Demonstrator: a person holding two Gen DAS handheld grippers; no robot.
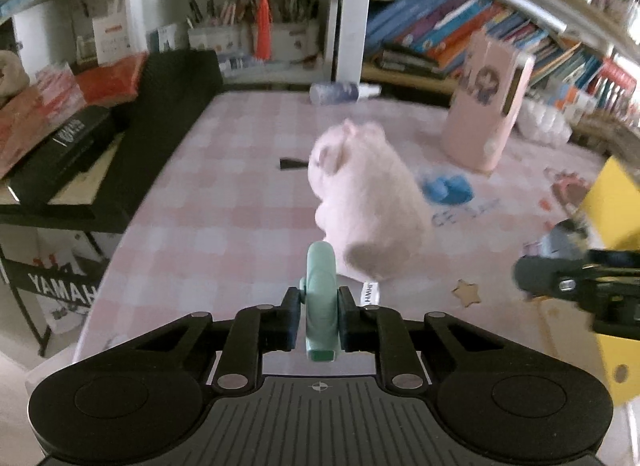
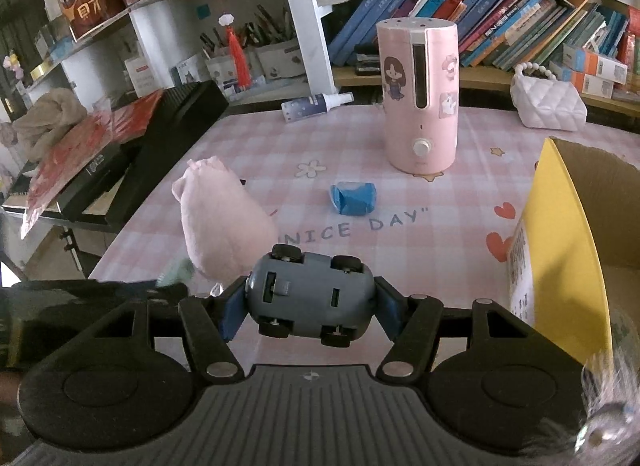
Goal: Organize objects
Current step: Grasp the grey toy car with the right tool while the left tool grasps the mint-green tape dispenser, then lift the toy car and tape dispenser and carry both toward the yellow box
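My left gripper (image 1: pixel 320 316) is shut on a mint green plastic piece (image 1: pixel 320 298), held above the near edge of the pink checked table (image 1: pixel 208 217). A pink plush toy (image 1: pixel 368 201) lies just beyond it; it also shows in the right wrist view (image 2: pixel 224 221). My right gripper (image 2: pixel 310 306) is shut on a grey toy car (image 2: pixel 310 296), held wheels toward the camera. It shows at the right in the left wrist view (image 1: pixel 580 282). A yellow cardboard box (image 2: pixel 560 250) stands open to its right. A blue folded paper piece (image 2: pixel 352 197) lies mid-table.
A pink humidifier (image 2: pixel 418 97) stands at the back of the table, a spray bottle (image 2: pixel 316 103) lies behind it to the left, and a white quilted bag (image 2: pixel 548 101) sits at the back right. A black keyboard (image 2: pixel 132 169) borders the left edge. Bookshelves stand behind.
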